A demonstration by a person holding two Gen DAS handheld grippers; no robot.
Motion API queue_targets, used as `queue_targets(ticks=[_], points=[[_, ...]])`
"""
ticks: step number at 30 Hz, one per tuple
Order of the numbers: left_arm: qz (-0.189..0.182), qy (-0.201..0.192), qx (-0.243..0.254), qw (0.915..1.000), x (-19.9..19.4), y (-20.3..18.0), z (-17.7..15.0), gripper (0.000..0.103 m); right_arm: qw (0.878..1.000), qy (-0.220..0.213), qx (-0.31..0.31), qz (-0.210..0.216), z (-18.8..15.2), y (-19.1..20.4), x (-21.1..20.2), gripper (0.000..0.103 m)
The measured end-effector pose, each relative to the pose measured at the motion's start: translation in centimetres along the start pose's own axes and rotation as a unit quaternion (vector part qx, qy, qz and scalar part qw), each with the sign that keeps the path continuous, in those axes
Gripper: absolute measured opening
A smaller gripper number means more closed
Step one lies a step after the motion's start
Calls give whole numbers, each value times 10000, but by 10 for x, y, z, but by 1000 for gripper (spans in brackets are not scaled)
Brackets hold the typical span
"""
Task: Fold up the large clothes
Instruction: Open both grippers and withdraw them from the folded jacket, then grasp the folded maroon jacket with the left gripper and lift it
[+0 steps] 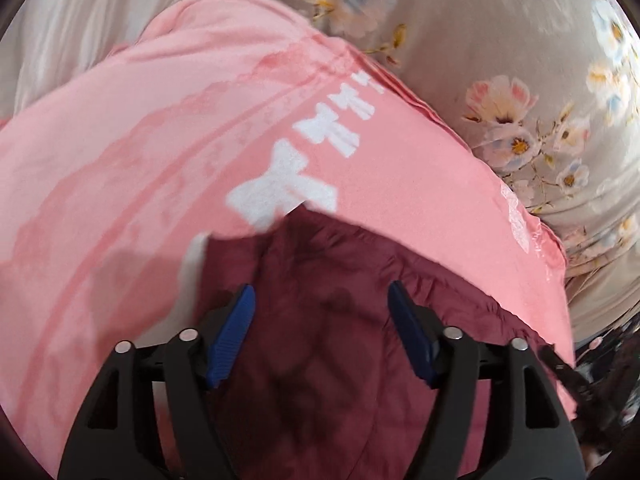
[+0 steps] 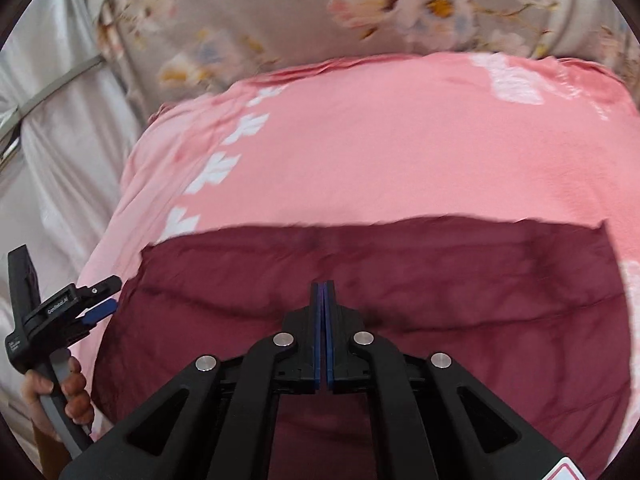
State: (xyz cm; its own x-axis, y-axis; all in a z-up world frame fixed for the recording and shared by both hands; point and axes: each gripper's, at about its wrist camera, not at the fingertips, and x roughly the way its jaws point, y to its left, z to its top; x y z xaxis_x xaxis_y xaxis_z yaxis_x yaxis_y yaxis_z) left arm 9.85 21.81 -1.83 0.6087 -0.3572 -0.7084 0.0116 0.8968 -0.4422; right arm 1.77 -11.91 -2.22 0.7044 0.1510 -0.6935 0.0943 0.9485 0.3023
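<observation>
A maroon garment [image 2: 380, 280] lies flat on a pink cloth with white bow prints [image 2: 360, 152]. It also shows in the left wrist view [image 1: 320, 340] on the pink cloth [image 1: 140, 140]. My left gripper [image 1: 321, 300] is open and empty, just above the garment's left part; it also shows in the right wrist view [image 2: 105, 300], at the garment's left edge. My right gripper [image 2: 323, 286] is shut with nothing between its blue pads, low over the garment's near middle.
A grey floral bedsheet [image 1: 500, 60] lies under the pink cloth and shows beyond it [image 2: 260, 12]. White fabric [image 2: 52, 160] is bunched at the left. A dark patterned item [image 1: 600, 380] sits at the right edge of the left wrist view.
</observation>
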Motion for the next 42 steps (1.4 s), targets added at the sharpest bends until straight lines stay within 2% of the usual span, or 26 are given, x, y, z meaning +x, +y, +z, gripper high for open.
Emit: queue_targets(ticks=[3,5,10,15,18,21,22,23,24,26,27,29,34,37,40,42], points=[[23,366,-217,9991,-5,23,-14,68,9996,263,-109,-35,-11,13,23,2],[-12,453,-275,9986,-5,31,-23,68,9993,370,-78,-52,-17,12,33,1],[49,401,-179,9990,-4,32,-34,73,9992,400,-54,-35,-23,6,47,0],[437,97,-340,9984,-22,38,-41,73,9995,286,-149,-56,-31,4,52,0],[288,342,-495,9978,-18,47,-48,73,9995,230,-199,-74,-31,4,54,0],[282,345,-506,9977,-15,45,-50,73,9995,208,-221,-95,-31,5,55,0],[162,398,-536,9976,-14,43,-50,73,9995,205,-223,-94,-31,5,55,0],[-11,492,-589,9971,-11,41,-51,70,9995,198,-223,-92,-31,5,55,0],[-207,602,-633,9960,-8,37,-51,59,9995,200,-224,-95,-31,5,55,0],[-400,713,-613,9948,-8,27,-52,46,9995,190,-238,-98,-32,5,55,0],[-471,690,-573,9949,-12,21,-52,33,9995,185,-241,-99,-32,5,55,0],[-642,624,-455,9949,-22,8,-49,21,9995,174,-250,-104,-32,6,56,0],[-1191,305,-125,9923,-62,-36,-38,12,9993,159,-291,-168,-32,14,57,0],[-1497,182,100,9885,-78,-70,-30,10,9997,219,-41,53,-27,8,47,0],[-1634,91,411,9857,-90,-103,-26,9,9978,36,345,574,-30,-3,7,0],[-1729,59,623,9829,-97,-125,-24,8,9971,-58,351,672,-37,-7,-22,0]])
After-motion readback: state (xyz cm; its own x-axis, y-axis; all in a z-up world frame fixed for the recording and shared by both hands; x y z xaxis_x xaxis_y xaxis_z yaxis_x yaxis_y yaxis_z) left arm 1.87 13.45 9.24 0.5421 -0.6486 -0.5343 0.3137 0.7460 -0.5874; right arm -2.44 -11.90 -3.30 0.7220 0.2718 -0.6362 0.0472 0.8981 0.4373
